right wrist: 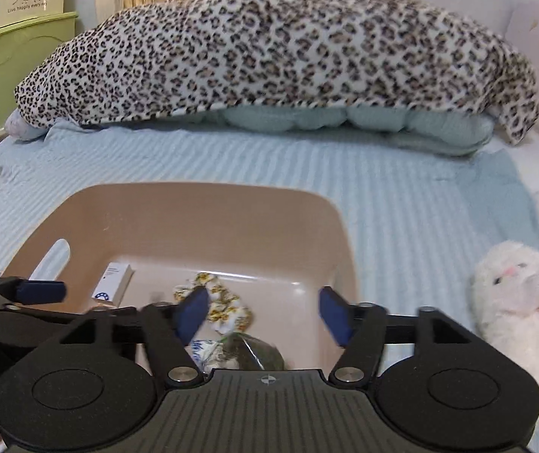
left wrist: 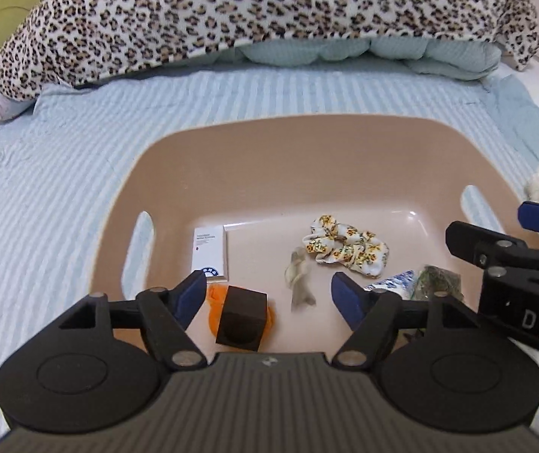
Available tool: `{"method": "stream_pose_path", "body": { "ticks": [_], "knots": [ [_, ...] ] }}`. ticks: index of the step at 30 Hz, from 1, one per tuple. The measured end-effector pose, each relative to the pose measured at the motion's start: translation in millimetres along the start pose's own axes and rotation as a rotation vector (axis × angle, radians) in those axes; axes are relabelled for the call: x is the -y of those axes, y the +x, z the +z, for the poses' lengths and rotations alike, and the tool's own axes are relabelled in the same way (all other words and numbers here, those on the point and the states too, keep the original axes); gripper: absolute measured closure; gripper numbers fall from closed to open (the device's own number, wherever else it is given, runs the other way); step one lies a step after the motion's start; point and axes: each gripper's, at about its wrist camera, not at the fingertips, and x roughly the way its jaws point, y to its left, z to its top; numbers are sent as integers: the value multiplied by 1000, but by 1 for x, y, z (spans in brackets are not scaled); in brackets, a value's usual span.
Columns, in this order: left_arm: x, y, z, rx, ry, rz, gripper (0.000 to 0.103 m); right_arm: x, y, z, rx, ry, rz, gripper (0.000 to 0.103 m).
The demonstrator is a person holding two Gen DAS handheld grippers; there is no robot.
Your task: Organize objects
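A: What is seen on the left side of the beige basket (left wrist: 269, 143), which rests on the striped blue bed (left wrist: 62, 196)?

B: A white box (left wrist: 210, 251) is laid flat by the left handle slot, its long axis running from the near side toward the far wall. Just nearer the camera, a dark cube (left wrist: 242, 317) is set on an orange piece (left wrist: 214, 294), one corner turned toward the lens.

A: And the left tongs (left wrist: 269, 294)?

B: They are held apart above the near edge of the basket — nothing is pressed between the blue pads, though the cube is seen low in the gap.

A: What is found toward the middle?

B: A pale knotted strip (left wrist: 299, 283) is laid with its long axis nearly front to back. To its right a floral scrunchie (left wrist: 345, 251) is spread, its length slanting from far left to near right.

A: Further right?

B: A blue-and-white packet (left wrist: 394, 281) and a clear bag of greenish stuff (left wrist: 439, 277) are lying against the near right corner; their exact direction cannot be told.

A: The right tongs (right wrist: 265, 315)?

B: Also held apart, empty, over that corner — the scrunchie and bag are seen beneath them. Outside the basket, a white plush toy (right wrist: 522, 298) is lying on the bed, and a leopard-print blanket (right wrist: 269, 49) is heaped at the far end.
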Motion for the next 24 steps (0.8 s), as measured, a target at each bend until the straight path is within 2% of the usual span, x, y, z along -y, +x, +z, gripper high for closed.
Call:
{"method": "stream_pose_path", "body": {
  "ticks": [4,10,14,19,24],
  "knots": [
    [-1,-26,-7,28,1,11,28,8,-20,-2,-9,26,16,27],
    [-2,-66,-21,52,-18,1,28,16,-68,-10,49,60,11,23],
    [0,-90,-31,99,22,47,28,13,-94,-15,84,28,3,17],
    [-15,-118,-43,123,-34,40,28,16,-122,-29,108,33,17,16],
    [-28,-147,-69,144,-85,27,27,16,-144,-50,108,41,41,16]
  ]
}}
